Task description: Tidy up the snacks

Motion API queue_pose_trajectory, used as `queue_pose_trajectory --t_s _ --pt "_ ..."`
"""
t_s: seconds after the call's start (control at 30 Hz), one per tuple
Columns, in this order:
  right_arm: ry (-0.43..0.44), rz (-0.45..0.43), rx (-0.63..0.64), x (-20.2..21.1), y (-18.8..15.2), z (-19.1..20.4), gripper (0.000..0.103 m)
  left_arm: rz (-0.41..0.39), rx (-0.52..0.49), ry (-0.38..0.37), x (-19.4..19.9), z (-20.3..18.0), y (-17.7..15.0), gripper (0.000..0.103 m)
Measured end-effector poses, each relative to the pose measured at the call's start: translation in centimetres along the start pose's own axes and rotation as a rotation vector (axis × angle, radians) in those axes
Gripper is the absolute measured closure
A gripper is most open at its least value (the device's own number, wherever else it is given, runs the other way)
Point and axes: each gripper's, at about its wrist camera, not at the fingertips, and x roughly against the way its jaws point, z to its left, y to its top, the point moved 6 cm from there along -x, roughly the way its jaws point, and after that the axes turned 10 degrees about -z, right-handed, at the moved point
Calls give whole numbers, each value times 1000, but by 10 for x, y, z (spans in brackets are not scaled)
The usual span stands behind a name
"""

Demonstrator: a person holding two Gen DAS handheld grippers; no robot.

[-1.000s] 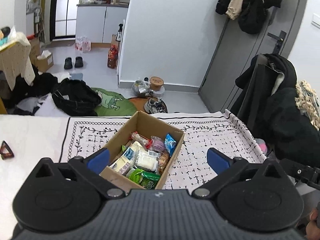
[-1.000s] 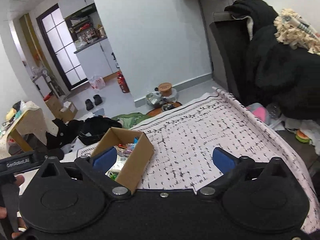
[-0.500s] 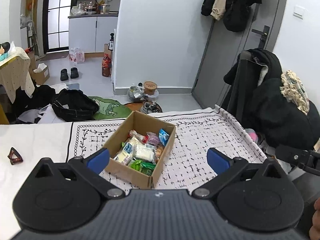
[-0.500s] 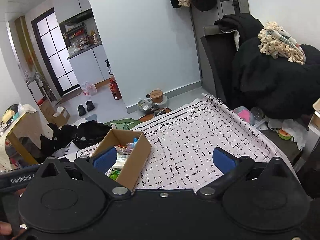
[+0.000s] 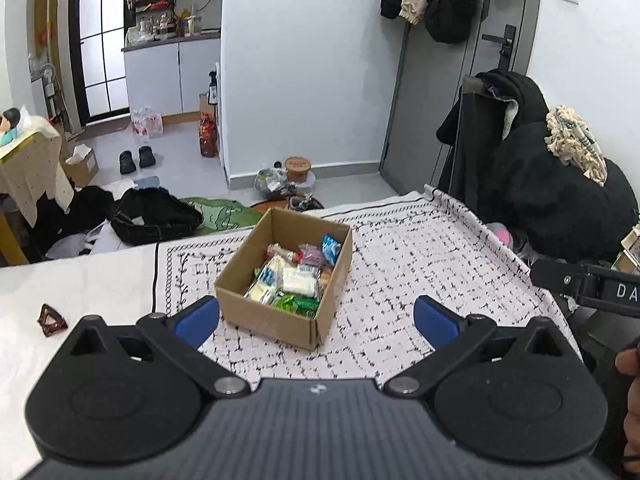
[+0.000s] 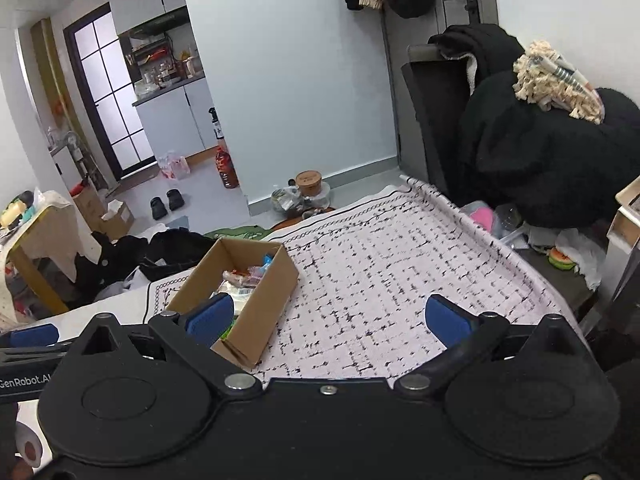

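The snacks (image 5: pixel 294 276) are being held in an open cardboard box (image 5: pixel 280 322) standing on the patterned cloth (image 5: pixel 404 276) of the desk — its long axis running away and slightly rightward. The box is lying just ahead of the left gripper (image 5: pixel 316 318), which is judged nearer; it is lying forward-left of the right gripper (image 6: pixel 328 316). Both jaws are being kept wide apart — nothing is being gripped.
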Motion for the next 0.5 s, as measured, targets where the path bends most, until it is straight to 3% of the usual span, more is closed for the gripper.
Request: queue_pose_trajectory --t_s 0.5 --pt "-5 26 18 -9 -7 -5 0 44 10 31 -8 14 -13 0"
